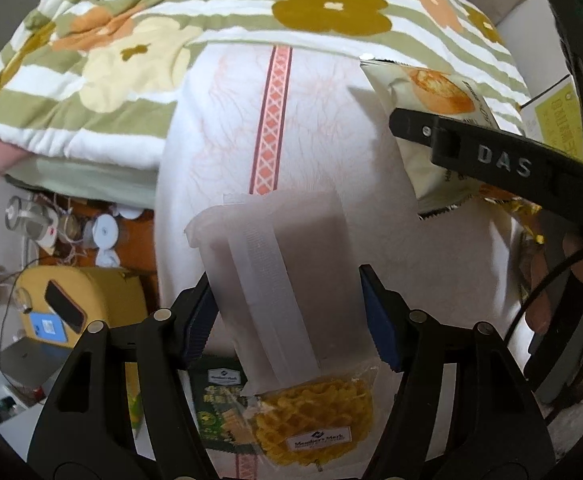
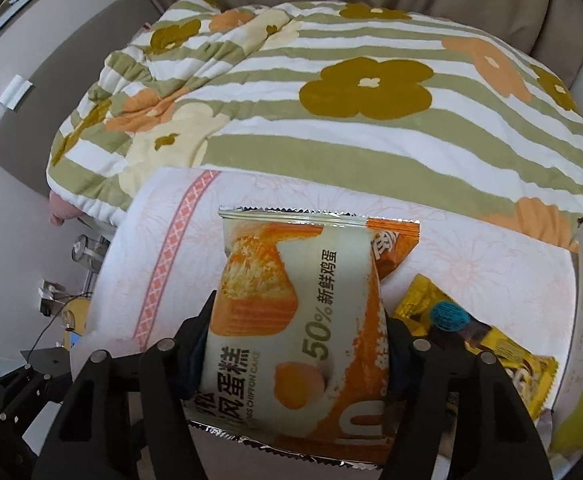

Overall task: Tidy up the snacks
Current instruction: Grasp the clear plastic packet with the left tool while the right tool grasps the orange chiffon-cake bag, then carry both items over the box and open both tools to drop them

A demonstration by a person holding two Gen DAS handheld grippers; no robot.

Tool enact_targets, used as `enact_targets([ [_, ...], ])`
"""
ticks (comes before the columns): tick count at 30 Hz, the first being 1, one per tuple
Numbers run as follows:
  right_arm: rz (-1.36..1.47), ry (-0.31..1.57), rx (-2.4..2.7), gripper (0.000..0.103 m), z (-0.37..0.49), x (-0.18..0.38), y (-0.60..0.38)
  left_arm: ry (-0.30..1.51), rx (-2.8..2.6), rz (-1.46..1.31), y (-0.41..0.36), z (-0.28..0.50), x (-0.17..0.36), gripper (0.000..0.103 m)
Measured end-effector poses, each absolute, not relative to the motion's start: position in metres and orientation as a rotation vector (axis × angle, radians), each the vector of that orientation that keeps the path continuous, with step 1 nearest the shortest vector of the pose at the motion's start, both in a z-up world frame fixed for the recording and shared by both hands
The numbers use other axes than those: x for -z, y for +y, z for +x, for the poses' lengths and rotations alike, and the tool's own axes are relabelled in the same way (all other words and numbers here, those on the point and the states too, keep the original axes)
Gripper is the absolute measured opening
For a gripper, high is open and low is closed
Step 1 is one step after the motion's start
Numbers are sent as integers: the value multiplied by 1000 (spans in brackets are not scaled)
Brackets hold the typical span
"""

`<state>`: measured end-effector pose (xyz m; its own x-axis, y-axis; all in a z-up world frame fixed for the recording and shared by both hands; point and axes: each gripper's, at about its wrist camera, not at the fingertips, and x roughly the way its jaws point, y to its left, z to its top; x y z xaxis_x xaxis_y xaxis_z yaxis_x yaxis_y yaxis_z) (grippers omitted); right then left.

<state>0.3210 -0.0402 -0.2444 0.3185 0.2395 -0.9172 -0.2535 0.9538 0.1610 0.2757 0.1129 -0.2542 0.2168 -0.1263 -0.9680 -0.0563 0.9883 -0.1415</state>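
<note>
Quick count, going out from the white cloth with the pink lattice stripe [image 2: 173, 240]: one cream-and-orange chiffon cake packet [image 2: 291, 320] above it, one clear pouch of yellow lattice crisps [image 1: 291, 320] above it too, one dark green snack box [image 1: 219, 400] under that pouch, one crinkly yellow wrapper [image 2: 503, 352] at its right side. Two black hand-held grippers [image 1: 287, 316] [image 2: 295, 344]. One green-striped flowered quilt [image 2: 331, 120] behind it.

Soft even daylight, faint shadows, strong fisheye warp, dark corners.
</note>
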Motion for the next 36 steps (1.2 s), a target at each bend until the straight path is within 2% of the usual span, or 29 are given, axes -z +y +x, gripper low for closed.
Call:
enact_targets([
  [11, 60, 1038, -275, 62, 277, 157, -67, 1203, 125, -89, 107, 269, 184, 63],
  [20, 132, 926, -165, 62, 235, 94, -109, 1075, 261, -28, 67, 274, 117, 63],
  [26, 163, 861, -119, 62, 213, 64, -165, 997, 309, -4, 6, 277, 79, 63],
  [36, 149, 794, -111, 62, 194, 36, -299, 953, 348, -89, -127, 282, 57, 63],
])
